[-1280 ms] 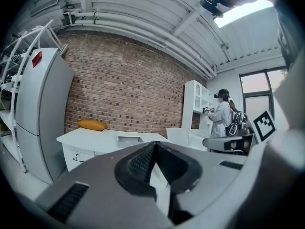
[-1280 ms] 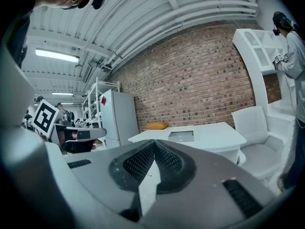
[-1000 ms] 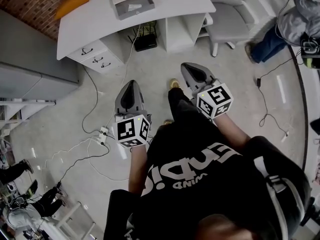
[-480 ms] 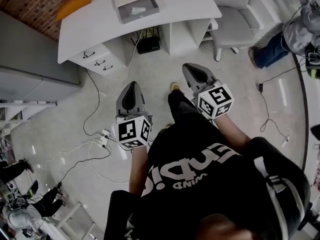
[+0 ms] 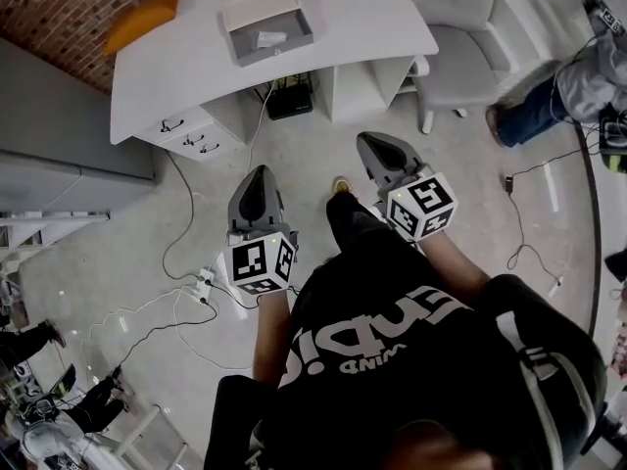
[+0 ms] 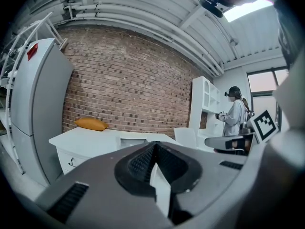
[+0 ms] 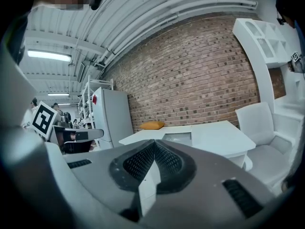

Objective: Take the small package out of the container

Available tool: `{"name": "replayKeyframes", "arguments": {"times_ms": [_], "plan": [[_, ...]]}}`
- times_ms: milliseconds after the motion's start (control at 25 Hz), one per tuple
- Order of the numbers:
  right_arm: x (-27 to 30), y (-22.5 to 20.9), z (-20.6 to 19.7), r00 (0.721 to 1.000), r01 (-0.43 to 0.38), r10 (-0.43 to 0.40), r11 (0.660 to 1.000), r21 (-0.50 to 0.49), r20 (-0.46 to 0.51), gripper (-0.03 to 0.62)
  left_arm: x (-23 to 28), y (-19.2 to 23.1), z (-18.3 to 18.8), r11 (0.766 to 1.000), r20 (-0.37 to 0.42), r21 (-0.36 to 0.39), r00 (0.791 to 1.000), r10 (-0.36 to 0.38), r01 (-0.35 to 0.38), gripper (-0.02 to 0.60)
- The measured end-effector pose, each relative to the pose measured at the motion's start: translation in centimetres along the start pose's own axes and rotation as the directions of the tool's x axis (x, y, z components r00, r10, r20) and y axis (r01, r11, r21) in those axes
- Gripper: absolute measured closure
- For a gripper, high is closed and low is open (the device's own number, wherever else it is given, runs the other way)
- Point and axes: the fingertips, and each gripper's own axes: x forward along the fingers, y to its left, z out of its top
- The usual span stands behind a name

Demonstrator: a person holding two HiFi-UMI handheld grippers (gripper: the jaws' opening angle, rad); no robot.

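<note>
One small package [image 5: 271, 38], pale and crumpled-looking, lies inside the grey container [image 5: 279, 55], toward its near wall. The container sits approx. midway along the desktop [image 5: 362, 13], close to the front edge. Judging by size and look, the pkg is prob. light and soft, more pouch than box, so a gentle pinch across its raised middle from above should do, and the low walls look unlikely to get in the way. It may crush or slip if taken by a corner. Both grippers are well short of the desk, held out over the floor. The left gripper [image 5: 257, 179] has its jaws shut together w/ nothing between them, and the right gripper [image 5: 380, 150] is likewise closed and empty. An orange cushion [image 5: 137, 20] rests at the desktop's left end, and a white chair [image 5: 460, 42] stands off its right end. Vs. a second ago, desk and container sit lower in the head view, i.e. nearer, while the grippers keep the same pose and spacing.
</note>
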Motion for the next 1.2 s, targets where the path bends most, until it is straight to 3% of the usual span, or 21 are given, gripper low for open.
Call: {"name": "replayKeyframes", "arguments": {"times_ms": [640, 1200], "plan": [[6.8, -5.0, 1.8, 1.000, -0.008, 0.007, 0.999, 0.054, 0.010, 0.594, 7.9, 2.4, 2.4, 1.000, -0.028, -0.002, 1.000, -0.002, 0.002, 0.575], [11.1, -11.2, 5.1, 0.999, -0.031, 0.031, 0.999, 0.040, 0.008, 0.594, 15.0, 2.2, 4.8, 1.000, -0.015, -0.021, 1.000, 0.022, -0.023, 0.575]]}}
